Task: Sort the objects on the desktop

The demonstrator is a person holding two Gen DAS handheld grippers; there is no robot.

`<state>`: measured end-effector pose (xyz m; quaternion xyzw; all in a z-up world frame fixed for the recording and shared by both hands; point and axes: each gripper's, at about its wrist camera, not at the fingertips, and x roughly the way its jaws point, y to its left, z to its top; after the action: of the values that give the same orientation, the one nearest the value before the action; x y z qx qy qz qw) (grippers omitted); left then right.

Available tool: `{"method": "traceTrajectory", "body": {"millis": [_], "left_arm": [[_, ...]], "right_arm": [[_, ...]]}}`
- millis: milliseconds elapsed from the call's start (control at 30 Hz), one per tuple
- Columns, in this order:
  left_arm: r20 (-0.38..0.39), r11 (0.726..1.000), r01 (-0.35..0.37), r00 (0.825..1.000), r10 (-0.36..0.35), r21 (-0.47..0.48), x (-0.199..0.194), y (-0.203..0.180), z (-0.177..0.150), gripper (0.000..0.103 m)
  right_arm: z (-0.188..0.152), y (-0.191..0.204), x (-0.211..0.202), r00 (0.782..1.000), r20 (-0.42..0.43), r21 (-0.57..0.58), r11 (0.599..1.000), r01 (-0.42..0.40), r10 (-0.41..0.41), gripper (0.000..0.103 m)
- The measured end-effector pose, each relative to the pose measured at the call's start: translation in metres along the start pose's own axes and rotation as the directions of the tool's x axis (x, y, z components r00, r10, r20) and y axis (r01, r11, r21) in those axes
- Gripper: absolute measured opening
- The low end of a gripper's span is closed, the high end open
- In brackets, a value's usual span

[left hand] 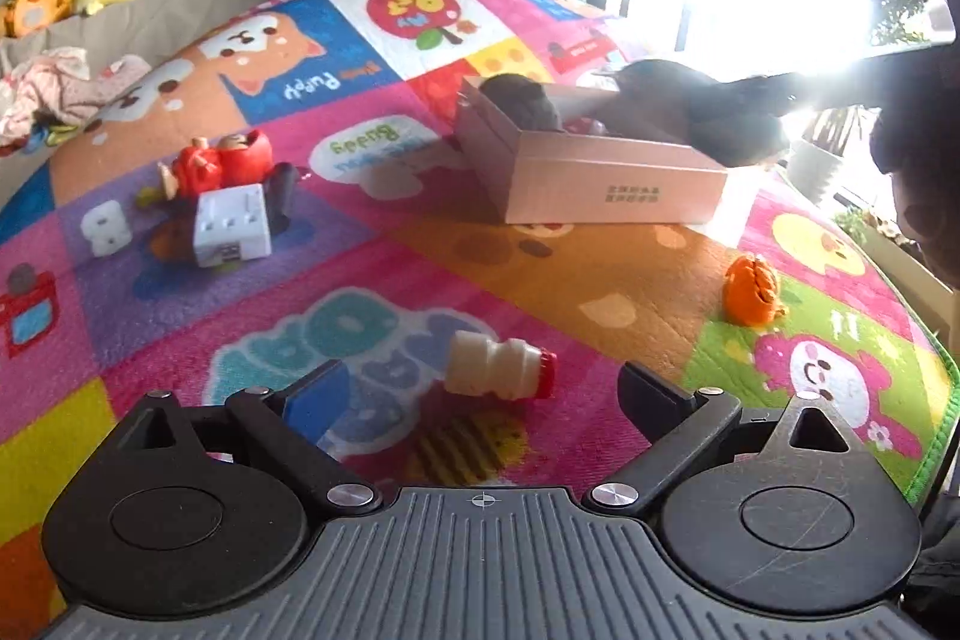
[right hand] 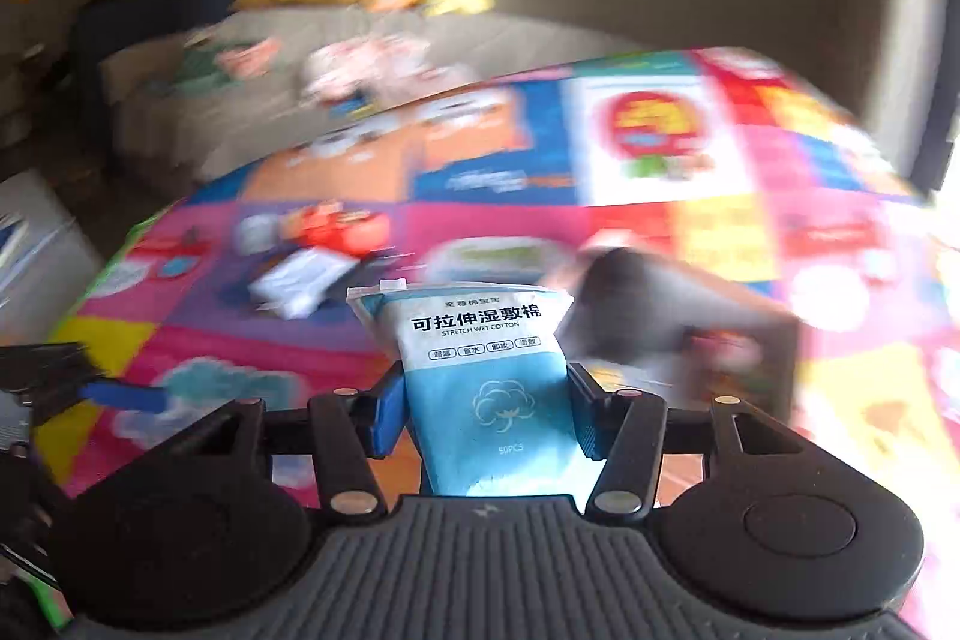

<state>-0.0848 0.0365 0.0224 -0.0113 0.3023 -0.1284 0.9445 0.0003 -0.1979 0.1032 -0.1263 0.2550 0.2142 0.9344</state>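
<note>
On play mat point(left hand: 540, 274) | pink box point(left hand: 600, 184) | sofa point(left hand: 180, 10) behind

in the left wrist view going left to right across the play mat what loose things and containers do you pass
White letter B block → red toy figure → white power cube → small white bottle with red cap → pink cardboard box → orange toy.

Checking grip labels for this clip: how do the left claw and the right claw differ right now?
The left claw stands wide open and empty; the right claw is shut on a blue-and-white cotton pad pouch. The left claw faces a small white bottle lying on the mat. Both have blue pads.
</note>
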Motion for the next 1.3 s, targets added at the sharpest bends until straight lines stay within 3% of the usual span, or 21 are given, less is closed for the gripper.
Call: {"method": "traceTrajectory", "body": {"millis": [67, 167, 300, 433, 500, 567, 667, 867, 1000, 1167, 1233, 1300], "left_arm": [[-0.017, 1.0, 0.027, 0.999, -0.027, 0.015, 0.006, -0.007, 0.002, 0.099], [-0.037, 0.998, 0.048, 0.998, -0.046, 0.045, 0.014, -0.02, 0.005, 0.099], [-0.068, 0.997, 0.055, 0.996, -0.051, 0.062, 0.022, -0.031, 0.007, 0.099], [-0.08, 0.994, 0.093, 0.993, -0.088, 0.062, 0.021, -0.036, 0.009, 0.099], [-0.07, 0.994, 0.08, 0.995, -0.075, 0.075, 0.021, -0.038, 0.01, 0.099], [-0.062, 0.995, 0.048, 0.997, -0.043, 0.082, 0.022, -0.037, 0.011, 0.099], [-0.071, 0.998, 0.015, 0.997, -0.01, 0.069, 0.028, -0.034, 0.013, 0.098], [-0.082, 0.997, -0.005, 0.997, 0.011, 0.073, 0.033, -0.034, 0.011, 0.079], [-0.08, 0.997, -0.006, 0.997, 0.012, 0.077, 0.032, -0.035, 0.009, 0.065], [-0.077, 0.998, -0.012, 0.997, 0.017, 0.065, 0.033, -0.033, 0.009, 0.066], [-0.084, 0.998, -0.021, 0.996, 0.026, 0.061, 0.037, -0.031, 0.009, 0.064], [-0.081, 0.997, -0.024, 0.996, 0.029, 0.069, 0.037, -0.032, 0.01, 0.056]], "right_arm": [[-0.025, -0.032, -0.009, 0.993, -0.043, 0.079, 0.991, 0.111, -0.108, 0.054], [-0.064, -0.066, -0.008, 0.972, -0.133, 0.158, 0.964, 0.212, -0.192, 0.054], [-0.099, -0.079, 0.004, 0.963, -0.186, 0.212, 0.949, 0.231, -0.193, 0.057], [-0.106, -0.071, 0.0, 0.968, -0.132, 0.193, 0.953, 0.235, -0.212, 0.069], [-0.105, -0.067, -0.01, 0.969, -0.086, 0.175, 0.954, 0.243, -0.231, 0.078], [-0.1, -0.063, -0.023, 0.97, -0.039, 0.165, 0.956, 0.244, -0.241, 0.08], [-0.094, -0.057, -0.037, 0.98, 0.001, 0.174, 0.965, 0.194, -0.197, 0.085], [-0.091, -0.022, -0.037, 0.999, 0.004, 0.11, 0.993, 0.052, -0.052, 0.085], [-0.095, 0.002, -0.016, 0.999, -0.052, 0.056, 0.998, -0.01, 0.013, 0.085], [-0.099, -0.001, 0.012, 0.993, -0.119, 0.113, 0.994, -0.012, 0.025, 0.085], [-0.1, -0.002, 0.017, 0.99, -0.139, 0.134, 0.991, -0.022, 0.041, 0.08], [-0.1, 0.0, 0.018, 0.987, -0.151, 0.126, 0.991, -0.035, 0.054, 0.058]]}}
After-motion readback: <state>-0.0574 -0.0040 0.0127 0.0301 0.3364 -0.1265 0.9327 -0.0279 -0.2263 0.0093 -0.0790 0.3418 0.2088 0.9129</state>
